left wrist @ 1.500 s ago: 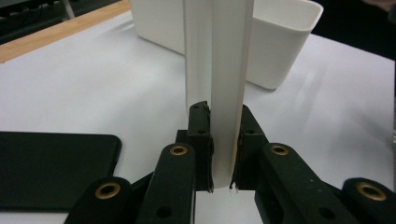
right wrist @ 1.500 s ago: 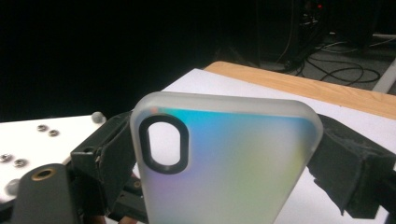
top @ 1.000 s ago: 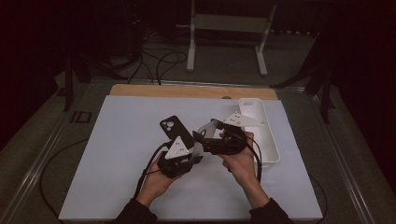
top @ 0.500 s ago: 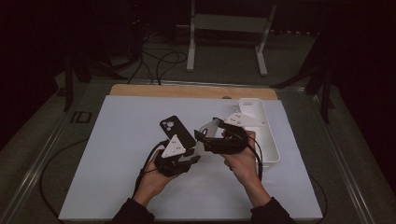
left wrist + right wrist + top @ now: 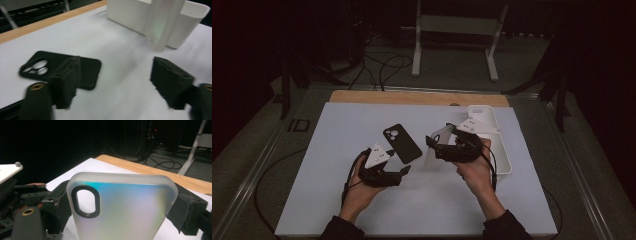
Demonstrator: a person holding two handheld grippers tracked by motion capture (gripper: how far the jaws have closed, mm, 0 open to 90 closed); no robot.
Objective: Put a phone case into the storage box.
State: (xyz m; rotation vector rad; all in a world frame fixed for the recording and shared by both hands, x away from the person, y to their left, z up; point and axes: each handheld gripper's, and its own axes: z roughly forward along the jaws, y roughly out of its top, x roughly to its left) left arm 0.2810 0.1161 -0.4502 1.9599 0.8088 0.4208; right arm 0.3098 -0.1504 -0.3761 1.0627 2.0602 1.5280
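Your black phone case [image 5: 402,143] lies flat on the worktop [image 5: 337,150] at the centre of the high view, camera cut-outs toward the far edge. Just below and left of it, your left tool [image 5: 404,171] has just been opening its jaws; they stand wide with nothing between them, and in the left gripper view the black case sits beyond the left jaw, apart from it.

Your right tool [image 5: 433,145], right of centre, clamps the frosted clear case [image 5: 122,207] by its two long edges and holds it upright above the worktop. That case is translucent with an iridescent sheen, rounded corners and a dark-rimmed oval cut-out.

A white rectangular tray [image 5: 502,160] with plain matt walls stands right behind it at the right side.

The worktop is a pale, smooth sheet with a wooden strip [image 5: 412,97] along its far edge. Beyond lie a dark floor, loose cables [image 5: 382,65] and a white metal stand [image 5: 454,30].
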